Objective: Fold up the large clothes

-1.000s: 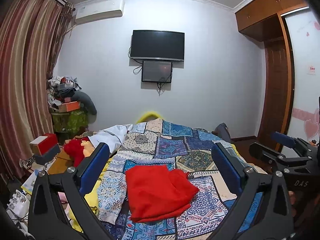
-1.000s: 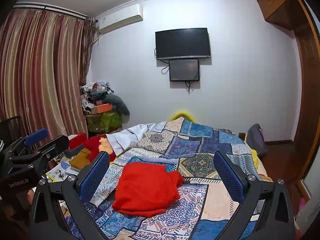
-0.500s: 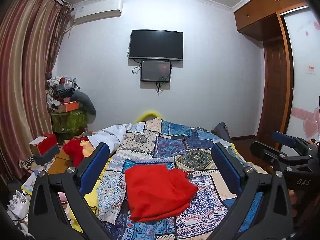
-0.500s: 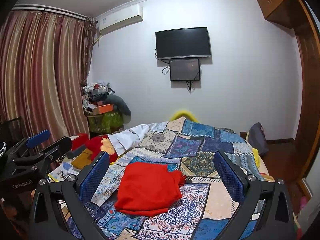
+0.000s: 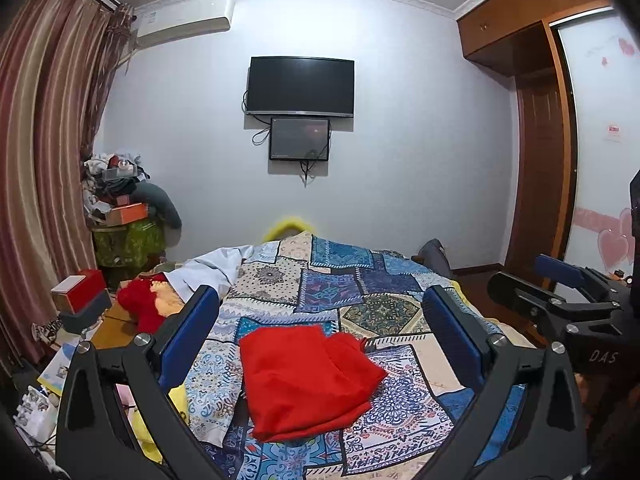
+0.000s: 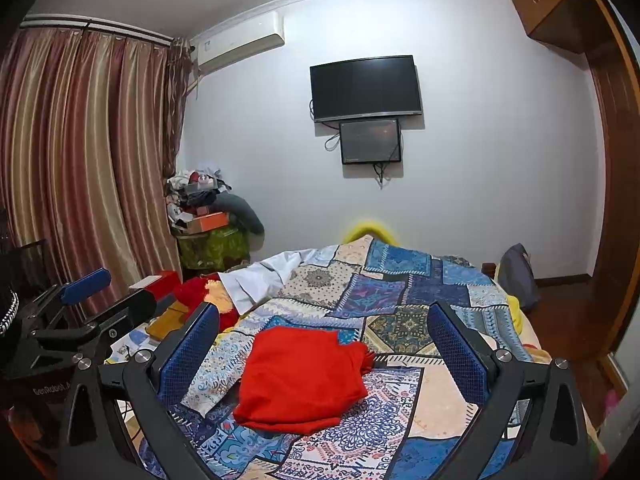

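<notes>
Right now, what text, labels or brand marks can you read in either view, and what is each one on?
"DAS": white letters on the right gripper body, left wrist view.
"GenRobot.A", cut off: on the left gripper body, right wrist view.
Air conditioner sticker: too small to read.
Wardrobe door red-and-white label: blurred.

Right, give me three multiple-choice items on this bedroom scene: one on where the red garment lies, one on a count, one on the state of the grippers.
1. Where does the red garment lie?
A. on the patchwork bedspread
B. on the floor
C. over the curtain rail

2. How many dark screens hang on the far wall?
A. one
B. two
C. four

3. What state are the left gripper and right gripper in?
A. both shut on the garment
B. one open, one shut
C. both open, holding nothing

Key: 1 A, it rests folded on the bedspread; 2 B, a smaller one hangs below the larger; 3 C, the fingers of each stand wide apart above the bed.
</notes>
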`<state>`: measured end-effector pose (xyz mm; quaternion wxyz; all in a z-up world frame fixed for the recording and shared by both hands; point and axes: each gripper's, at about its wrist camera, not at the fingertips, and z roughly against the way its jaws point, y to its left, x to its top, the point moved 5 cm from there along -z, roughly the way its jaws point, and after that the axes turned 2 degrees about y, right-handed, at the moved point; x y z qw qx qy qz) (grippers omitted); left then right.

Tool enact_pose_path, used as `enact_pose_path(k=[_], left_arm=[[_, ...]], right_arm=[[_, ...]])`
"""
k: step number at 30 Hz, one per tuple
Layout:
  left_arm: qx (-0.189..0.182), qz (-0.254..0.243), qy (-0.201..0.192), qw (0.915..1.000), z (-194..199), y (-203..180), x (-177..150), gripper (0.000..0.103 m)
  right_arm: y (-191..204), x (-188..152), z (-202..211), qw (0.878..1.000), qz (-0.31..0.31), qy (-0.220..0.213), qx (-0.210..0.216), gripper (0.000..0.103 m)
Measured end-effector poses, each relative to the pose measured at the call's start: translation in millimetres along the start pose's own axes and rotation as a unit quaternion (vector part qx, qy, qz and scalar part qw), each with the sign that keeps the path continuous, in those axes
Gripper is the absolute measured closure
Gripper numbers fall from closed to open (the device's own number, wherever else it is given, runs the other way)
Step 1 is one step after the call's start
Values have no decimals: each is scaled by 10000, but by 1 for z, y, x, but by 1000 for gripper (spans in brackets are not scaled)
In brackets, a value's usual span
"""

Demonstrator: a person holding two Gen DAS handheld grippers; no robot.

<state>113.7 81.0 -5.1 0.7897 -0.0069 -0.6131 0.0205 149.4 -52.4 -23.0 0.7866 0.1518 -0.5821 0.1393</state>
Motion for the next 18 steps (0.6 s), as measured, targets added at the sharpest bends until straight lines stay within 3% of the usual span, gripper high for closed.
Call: enact_pose_path(k=[18], left_arm=[[-90,16,40,9999,0,4,0,0]], right_arm=[[10,-2,-5,9999,-122,26,-32,0]])
